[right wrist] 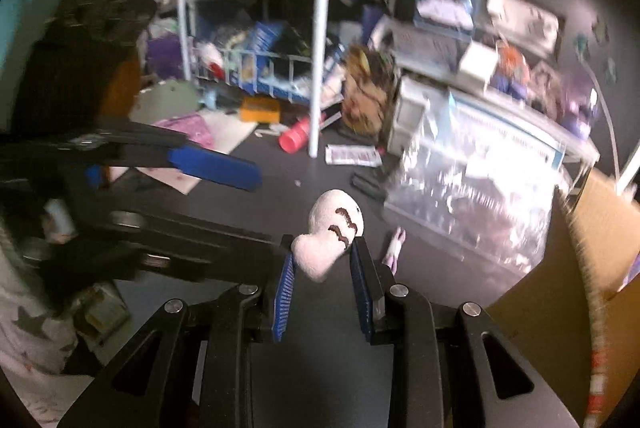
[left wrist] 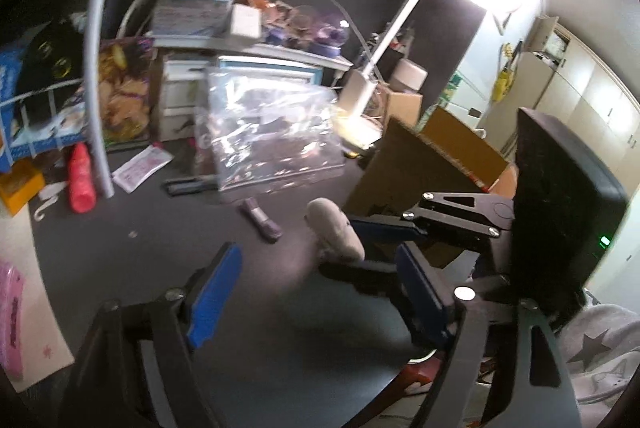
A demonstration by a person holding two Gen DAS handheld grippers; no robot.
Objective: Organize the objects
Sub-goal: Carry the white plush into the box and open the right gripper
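Over the dark desk (right wrist: 328,368) my right gripper (right wrist: 323,268) is clenched on a little plush toy (right wrist: 330,234), left gripper (left wrist: 320,292) hangs open with nothing in it

In your right wrist view, the plush toy (right wrist: 328,240) sits between the right gripper (right wrist: 324,288) fingers at 12 o'clock. The clear bag (right wrist: 472,195) lies at 2 o'clock on the desk (right wrist: 320,348), the cardboard box (right wrist: 592,228) at 3, the wire rack (right wrist: 280,67) at 11.
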